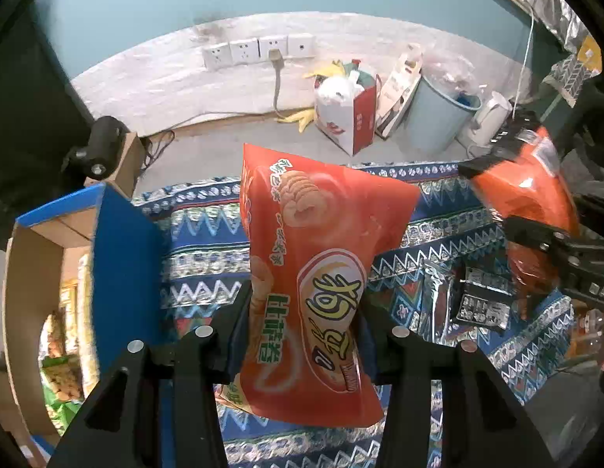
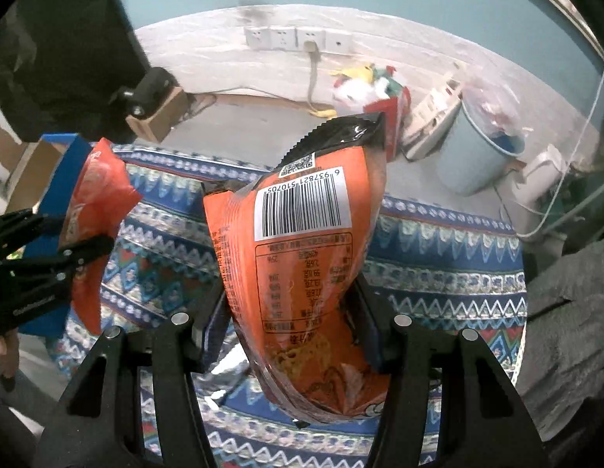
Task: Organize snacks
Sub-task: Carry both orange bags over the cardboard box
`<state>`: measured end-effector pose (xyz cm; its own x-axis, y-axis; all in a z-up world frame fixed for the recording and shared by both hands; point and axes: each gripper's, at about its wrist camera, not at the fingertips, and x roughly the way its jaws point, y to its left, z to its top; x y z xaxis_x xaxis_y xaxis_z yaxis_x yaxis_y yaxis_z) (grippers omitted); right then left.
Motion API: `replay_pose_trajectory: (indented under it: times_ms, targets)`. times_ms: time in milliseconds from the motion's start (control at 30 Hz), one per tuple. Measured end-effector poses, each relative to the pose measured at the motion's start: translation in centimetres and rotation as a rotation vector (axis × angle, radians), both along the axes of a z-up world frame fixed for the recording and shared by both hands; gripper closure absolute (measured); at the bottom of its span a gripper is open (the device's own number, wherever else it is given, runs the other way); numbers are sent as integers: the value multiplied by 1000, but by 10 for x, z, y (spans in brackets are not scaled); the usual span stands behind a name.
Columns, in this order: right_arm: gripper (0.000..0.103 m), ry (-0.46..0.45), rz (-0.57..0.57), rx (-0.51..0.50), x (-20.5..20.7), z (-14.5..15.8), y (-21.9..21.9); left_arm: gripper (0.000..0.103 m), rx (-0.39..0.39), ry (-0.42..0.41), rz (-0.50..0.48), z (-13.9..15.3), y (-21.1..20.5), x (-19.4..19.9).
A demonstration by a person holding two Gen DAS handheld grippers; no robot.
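While both grippers are hovering above the patterned cloth (image 1: pixel 208 257) covering the tabletop, each is carrying a snack: the left gripper (image 1: pixel 302 312) is pinching the red chip bag (image 1: pixel 321 241) across its lower half, jaws closed on it, the bag's long axis running straight ahead along the fingers and rising away from the camera. Likewise, the right gripper (image 2: pixel 294 304) is clamping the orange noodle packet (image 2: pixel 298 257), barcode side up, its long axis also pointing forward and slightly upward. Just to the left of the red bag, the blue cardboard box (image 1: pixel 122 257) is standing with its open mouth showing other snacks inside, so the left hand is sitting much nearer to it than the right and probably should be dropping its bag first. Between the grippers, silver packets (image 1: pixel 438 304) are lying on the cloth. Farther back, a blue bin (image 1: pixel 438 117) and wall sockets (image 1: pixel 259 50) are showing.
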<state>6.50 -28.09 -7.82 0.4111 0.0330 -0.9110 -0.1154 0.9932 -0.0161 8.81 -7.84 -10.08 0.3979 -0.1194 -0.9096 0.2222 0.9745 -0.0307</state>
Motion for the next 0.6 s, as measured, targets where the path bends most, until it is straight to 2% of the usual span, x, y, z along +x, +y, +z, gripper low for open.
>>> replay_pose_trajectory:
  times_ms: [200, 600]
  targets:
    - [47, -29, 39, 21, 3, 14, 27, 56, 32, -67, -1, 22, 22, -18]
    - [47, -67, 130, 71, 10, 30, 94, 56, 52, -106, 38, 40, 77, -39]
